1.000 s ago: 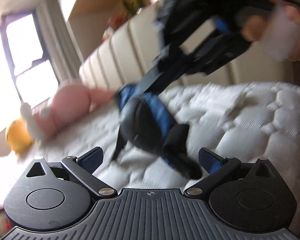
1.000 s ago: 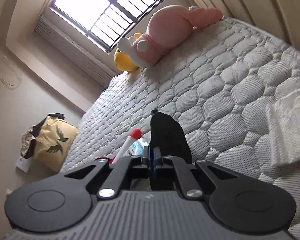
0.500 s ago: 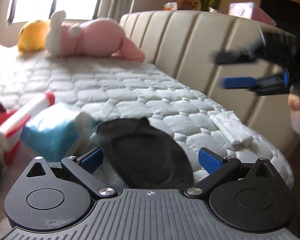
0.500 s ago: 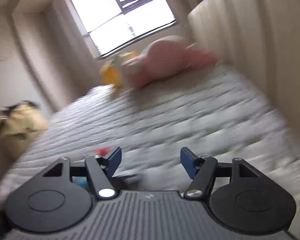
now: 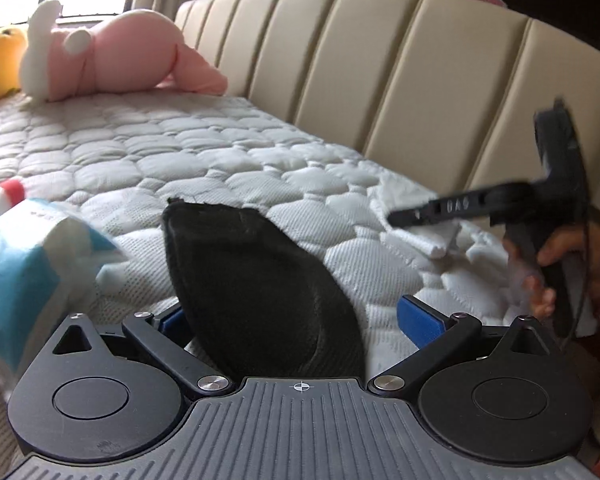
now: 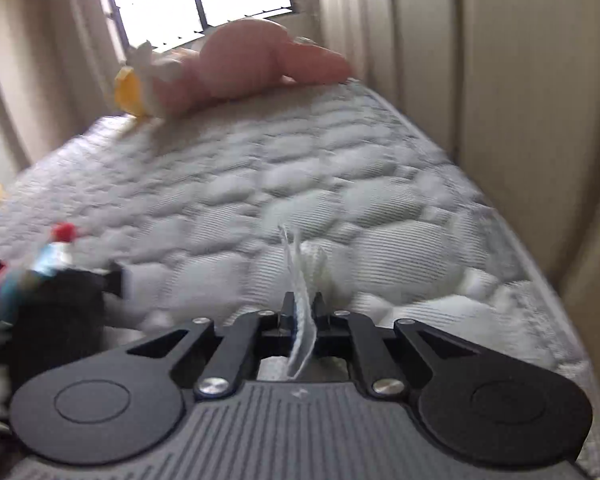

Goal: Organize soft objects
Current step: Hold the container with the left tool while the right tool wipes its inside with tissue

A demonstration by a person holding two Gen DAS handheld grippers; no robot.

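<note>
A black soft pouch [image 5: 256, 288] lies on the quilted mattress [image 5: 148, 152] between the wide-apart blue pads [image 5: 420, 316] of my open left gripper [image 5: 292, 316]; its left pad is partly hidden behind the pouch. To the right, my right gripper [image 5: 404, 216], held by a hand [image 5: 560, 248], reaches onto a crumpled white tissue [image 5: 432, 240]. In the right wrist view the right gripper [image 6: 302, 308] is shut on that white tissue [image 6: 300, 280], which stands up between the fingers. The black pouch [image 6: 56, 312] sits at the left there.
A pink plush [image 5: 116, 56] and a yellow plush [image 5: 0, 60] rest at the mattress's far end by the window. A blue-and-white tissue pack [image 5: 20, 264] and a red-and-white item [image 5: 4, 196] lie at left. The padded beige headboard [image 5: 380, 80] runs along the right.
The right gripper let go of the black pouch onto the mattress, swung right while open, and has shut on the white tissue. The left gripper now frames the pouch.
</note>
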